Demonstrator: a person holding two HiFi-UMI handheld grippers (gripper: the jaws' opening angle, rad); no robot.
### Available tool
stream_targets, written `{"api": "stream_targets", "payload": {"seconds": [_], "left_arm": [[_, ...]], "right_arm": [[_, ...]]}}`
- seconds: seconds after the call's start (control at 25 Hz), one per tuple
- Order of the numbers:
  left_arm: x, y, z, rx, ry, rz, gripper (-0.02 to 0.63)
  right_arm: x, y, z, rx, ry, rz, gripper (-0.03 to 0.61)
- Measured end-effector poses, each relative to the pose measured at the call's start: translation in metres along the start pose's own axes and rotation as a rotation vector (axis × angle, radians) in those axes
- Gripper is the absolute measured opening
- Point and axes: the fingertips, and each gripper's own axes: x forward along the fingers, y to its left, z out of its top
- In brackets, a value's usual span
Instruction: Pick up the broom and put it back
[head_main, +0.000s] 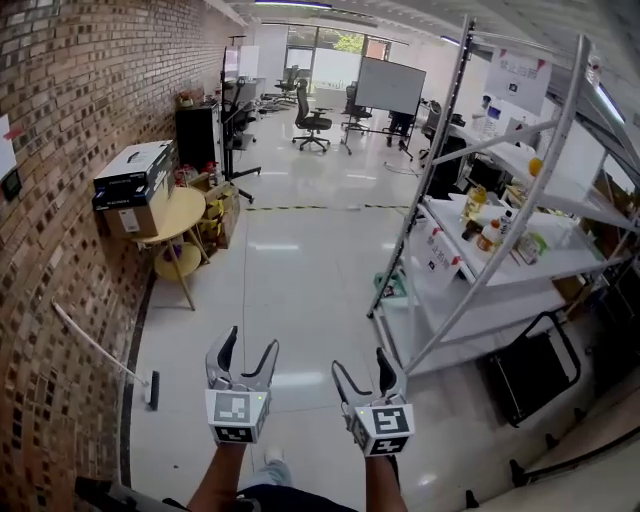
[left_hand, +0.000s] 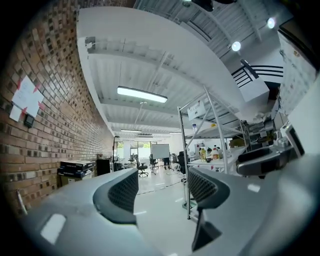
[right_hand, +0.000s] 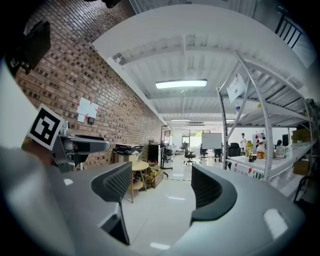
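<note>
We hold left grey two-jaw gripper (head_main: 250, 345) half open, nothing between jaws. Right grey two-jaw gripper (head_main: 360, 365) wide, empty too. Long white-handled broom (head_main: 100, 347) leans on red brick wall (head_main: 60, 150), left of both, untouched. Paper signs (head_main: 518, 78) on white metal shelf rack (head_main: 480, 310) unreadable to us.

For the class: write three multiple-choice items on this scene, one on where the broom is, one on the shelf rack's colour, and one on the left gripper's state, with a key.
1. Where is the broom?
A) leaning on the brick wall
B) lying on the round table
C) inside a cupboard

2. What colour is the shelf rack?
A) black
B) white
C) red

3. The left gripper is:
A) shut on the broom
B) shut on a bottle
C) open and empty

Key:
1 A, its handle slants against the brick wall at the head view's left.
2 B, its posts and boards are white.
3 C, its fingers stand apart with nothing between them.
</note>
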Motion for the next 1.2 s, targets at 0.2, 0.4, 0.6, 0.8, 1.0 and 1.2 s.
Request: {"api": "stream_targets", "payload": {"seconds": [0.2, 0.4, 0.6, 0.8, 1.0, 1.2], "left_arm": [[0.087, 0.063, 0.007, 0.022, -0.031, -0.005, 0.31], [0.146, 0.116, 0.008, 0.001, -0.056, 0.008, 0.31], [0.195, 0.151, -0.023, 0.014, 0.016, 0.005, 0.31], [0.244, 0.201, -0.035, 0.013, 0.028, 0.098, 0.311], [0.299, 0.26, -0.027, -0.005, -0.004, 0.25, 0.31], [0.326, 0.315, -0.018, 0.017, -0.008, 0.434, 0.31]], "right_arm": [[0.1, -0.012, 0.034, -0.008, -0.054, -0.013, 0.376], [0.184, -0.011, 0.046, -0.027, -0.065, -0.009, 0.367], [0.258, -0.011, 0.033, -0.01, -0.026, 0.03, 0.365], [0.345, -0.015, 0.04, -0.012, -0.057, 0.113, 0.364], [0.451, -0.005, 0.06, -0.022, -0.087, 0.28, 0.357], [0.537, 0.025, 0.077, -0.039, -0.122, 0.505, 0.356]]}}
